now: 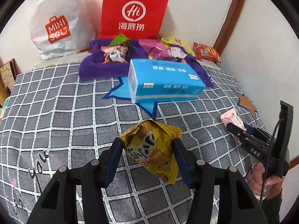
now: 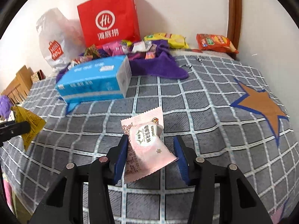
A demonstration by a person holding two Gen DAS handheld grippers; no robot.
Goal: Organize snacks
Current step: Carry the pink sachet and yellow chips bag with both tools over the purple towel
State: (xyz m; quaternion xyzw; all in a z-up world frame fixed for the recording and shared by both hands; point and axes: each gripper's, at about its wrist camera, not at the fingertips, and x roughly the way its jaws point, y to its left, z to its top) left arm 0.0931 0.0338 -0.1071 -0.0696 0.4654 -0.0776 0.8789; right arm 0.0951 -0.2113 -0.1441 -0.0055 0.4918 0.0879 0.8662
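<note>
My left gripper (image 1: 147, 143) is shut on a crumpled yellow snack packet (image 1: 149, 149), held up off the grey checked bedcover (image 1: 56, 112); both blue pads press its sides. The same packet (image 2: 28, 123) shows at the left edge of the right wrist view. My right gripper (image 2: 149, 140) is shut on a pink snack packet (image 2: 147, 145), which lies tilted between the pads, its left side against the left pad. From the left wrist view, the right gripper (image 1: 233, 128) and its pink packet (image 1: 231, 117) sit at the far right, a hand behind them.
A blue tissue pack (image 1: 164, 80) lies mid-bed. Behind it a purple towel (image 1: 97, 69) carries several snack packets. A red paper bag (image 1: 134, 11) and a white plastic bag (image 1: 58, 22) lean on the wall. An orange chip bag (image 1: 206, 52) and a yellow bag (image 2: 168, 39) lie at the back right.
</note>
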